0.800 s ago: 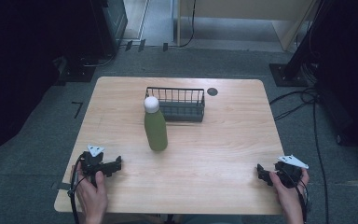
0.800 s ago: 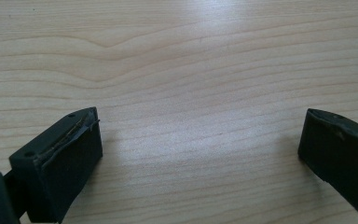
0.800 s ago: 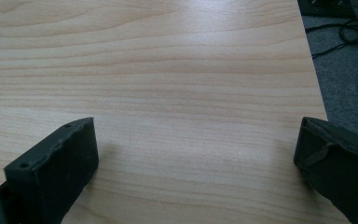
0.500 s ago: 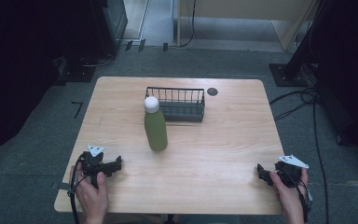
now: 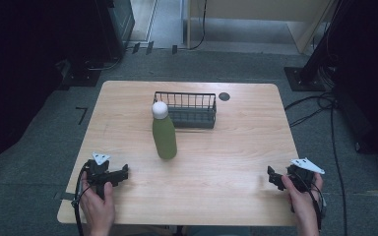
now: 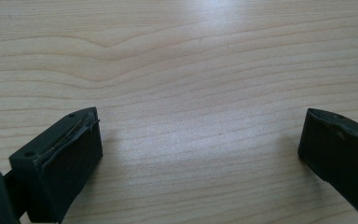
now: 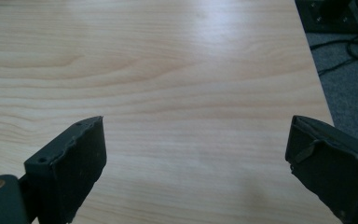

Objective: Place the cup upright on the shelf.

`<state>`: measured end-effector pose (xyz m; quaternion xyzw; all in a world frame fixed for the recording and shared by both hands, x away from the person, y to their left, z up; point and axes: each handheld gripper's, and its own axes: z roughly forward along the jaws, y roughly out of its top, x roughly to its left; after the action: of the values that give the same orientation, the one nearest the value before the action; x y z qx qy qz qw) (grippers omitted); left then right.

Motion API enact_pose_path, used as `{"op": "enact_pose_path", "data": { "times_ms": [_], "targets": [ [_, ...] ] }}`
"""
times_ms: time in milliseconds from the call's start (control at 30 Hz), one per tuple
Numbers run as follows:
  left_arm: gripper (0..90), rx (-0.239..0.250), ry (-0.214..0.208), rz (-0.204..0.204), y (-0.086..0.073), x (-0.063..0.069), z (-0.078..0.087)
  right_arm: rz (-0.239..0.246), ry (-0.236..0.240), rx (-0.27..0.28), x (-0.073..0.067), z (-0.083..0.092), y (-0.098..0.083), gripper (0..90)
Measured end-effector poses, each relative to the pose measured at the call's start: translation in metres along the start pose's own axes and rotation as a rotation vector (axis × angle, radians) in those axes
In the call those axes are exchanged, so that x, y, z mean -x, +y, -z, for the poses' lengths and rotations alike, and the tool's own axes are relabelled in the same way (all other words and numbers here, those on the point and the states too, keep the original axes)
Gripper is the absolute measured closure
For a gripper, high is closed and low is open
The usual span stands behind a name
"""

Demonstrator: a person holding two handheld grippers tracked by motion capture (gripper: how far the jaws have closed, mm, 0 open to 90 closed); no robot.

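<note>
While wire basket (image 5: 189, 110) sits empty, green bottle (image 5: 164, 131) stands just beside.

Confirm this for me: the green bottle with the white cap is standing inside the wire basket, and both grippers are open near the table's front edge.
Not quite. In the high view the green bottle stands upright on the table, in front of the wire basket, not inside it. The rest holds: the left gripper and right gripper are open near the front edge.
</note>
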<state>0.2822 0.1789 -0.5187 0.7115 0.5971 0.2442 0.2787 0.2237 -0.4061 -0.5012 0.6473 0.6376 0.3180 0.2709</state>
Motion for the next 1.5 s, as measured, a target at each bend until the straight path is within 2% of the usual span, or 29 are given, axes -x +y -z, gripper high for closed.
{"op": "enact_pose_path", "data": {
  "times_ms": [67,200,233,267,333,400,467,533,567,600,667,733,800,933,1000,1067,1133,1267,1500],
  "targets": [
    [0.1,-0.001,0.0,0.0,0.0,0.0,0.0,0.004,0.003,0.003,-0.002,0.0,0.002,5.1],
    [0.1,-0.001,0.0,0.0,0.0,0.0,0.0,0.031,0.019,0.024,-0.019,0.003,0.014,5.2],
    [0.1,-0.001,0.0,0.0,0.0,0.0,0.0,0.031,0.019,0.024,-0.019,0.003,0.014,5.2],
    [0.1,0.0,0.0,0.0,0.0,0.0,0.0,0.04,0.035,0.032,-0.027,0.002,0.018,5.2],
    [0.1,-0.001,0.0,0.0,0.0,0.0,0.0,0.042,0.043,0.033,-0.03,0.002,0.019,5.2],
    [0.1,0.001,0.0,0.001,0.0,0.0,0.0,0.06,0.079,0.033,-0.043,0.0,0.024,5.2],
    [0.1,0.001,0.0,0.001,0.0,0.0,0.0,0.067,0.086,0.032,-0.046,-0.001,0.025,5.2],
    [0.1,0.001,0.0,0.001,0.0,0.0,0.0,0.091,0.106,0.035,-0.06,-0.004,0.03,5.2],
    [0.1,0.001,0.001,0.001,0.0,0.0,0.0,0.091,0.106,0.035,-0.06,-0.004,0.03,5.2],
    [0.1,0.001,0.0,0.001,0.0,0.0,0.0,0.105,0.119,0.036,-0.068,-0.006,0.034,5.2],
    [0.1,0.001,0.0,0.0,0.0,0.0,0.0,0.11,0.123,0.038,-0.072,-0.007,0.035,5.2],
    [0.1,0.001,0.0,0.001,0.0,0.0,0.0,0.129,0.145,0.045,-0.084,-0.01,0.04,5.2],
    [0.1,0.001,0.0,0.001,0.0,0.0,0.0,0.133,0.15,0.047,-0.087,-0.01,0.041,5.2],
    [0.1,0.001,0.0,0.001,0.0,0.0,0.0,0.15,0.175,0.05,-0.103,-0.015,0.047,5.3],
    [0.1,0.001,0.001,0.001,0.0,0.0,0.0,0.154,0.178,0.053,-0.106,-0.015,0.047,5.3],
    [0.1,0.001,0.0,0.001,0.0,0.0,0.0,0.164,0.193,0.062,-0.115,-0.015,0.051,5.3],
    [0.1,0.001,0.0,0.001,0.0,0.0,0.0,0.169,0.197,0.065,-0.117,-0.016,0.051,5.4],
    [0.1,0.001,0.0,0.0,0.0,0.0,0.0,0.188,0.221,0.074,-0.133,-0.017,0.057,5.3],
    [0.1,-0.001,0.0,0.001,0.0,0.0,0.0,0.202,0.248,0.084,-0.15,-0.019,0.062,5.5]
  ]
}}
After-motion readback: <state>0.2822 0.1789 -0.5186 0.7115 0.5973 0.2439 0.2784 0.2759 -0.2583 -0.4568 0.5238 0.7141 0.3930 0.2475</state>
